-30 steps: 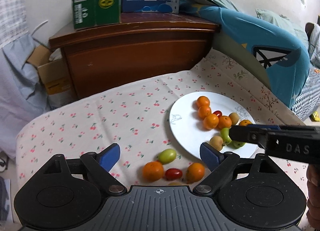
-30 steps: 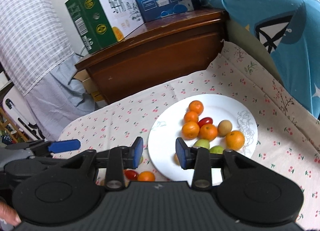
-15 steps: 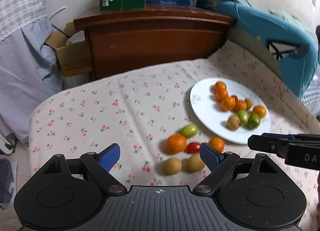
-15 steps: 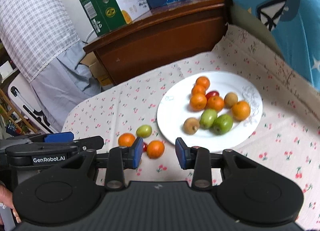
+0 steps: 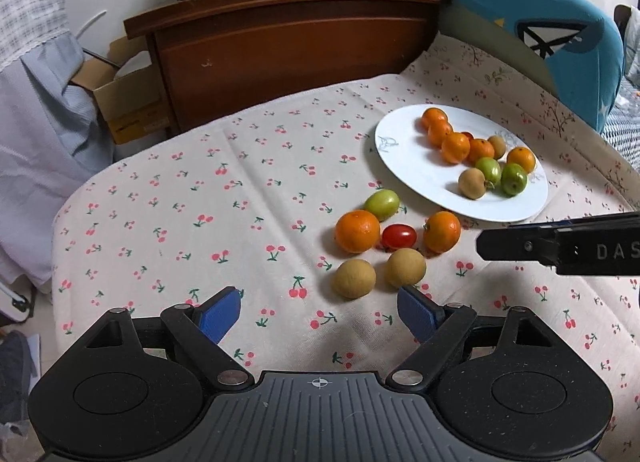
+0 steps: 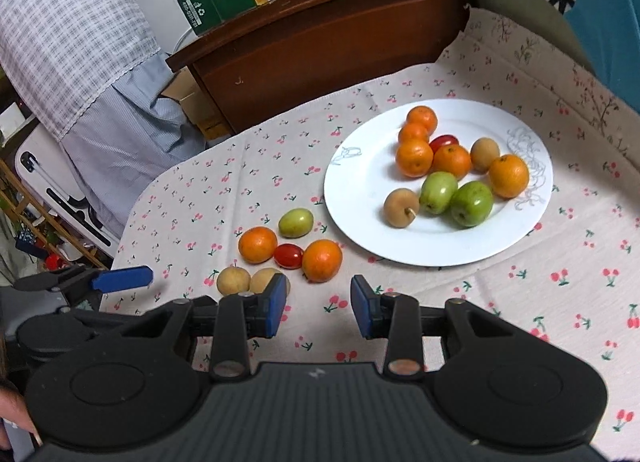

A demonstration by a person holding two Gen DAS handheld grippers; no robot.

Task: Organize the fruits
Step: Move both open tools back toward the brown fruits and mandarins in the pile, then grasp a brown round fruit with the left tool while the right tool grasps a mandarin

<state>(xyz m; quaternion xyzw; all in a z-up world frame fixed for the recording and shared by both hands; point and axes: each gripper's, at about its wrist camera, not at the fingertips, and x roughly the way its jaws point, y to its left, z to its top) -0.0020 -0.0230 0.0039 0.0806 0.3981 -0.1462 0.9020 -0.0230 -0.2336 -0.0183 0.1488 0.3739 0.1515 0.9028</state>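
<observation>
Hovering with fingers wide and empty, the left gripper (image 5: pixel 320 312) and right gripper (image 6: pixel 319 310) face six loose fruits (image 5: pixel 357 231); the right one partly hides one longan (image 6: pixel 264 279) beside the plate (image 6: pixel 360 182).

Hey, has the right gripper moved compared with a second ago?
Yes. The right gripper has pulled back toward the person: the white plate, which its fingers overlapped before, now lies clear ahead, with the loose fruit on the cloth showing.

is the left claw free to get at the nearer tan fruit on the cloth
Probably yes: the left claw is open and empty, and the tan fruit lies just ahead on the cloth with nothing between; a second tan fruit sits close beside it.
</observation>
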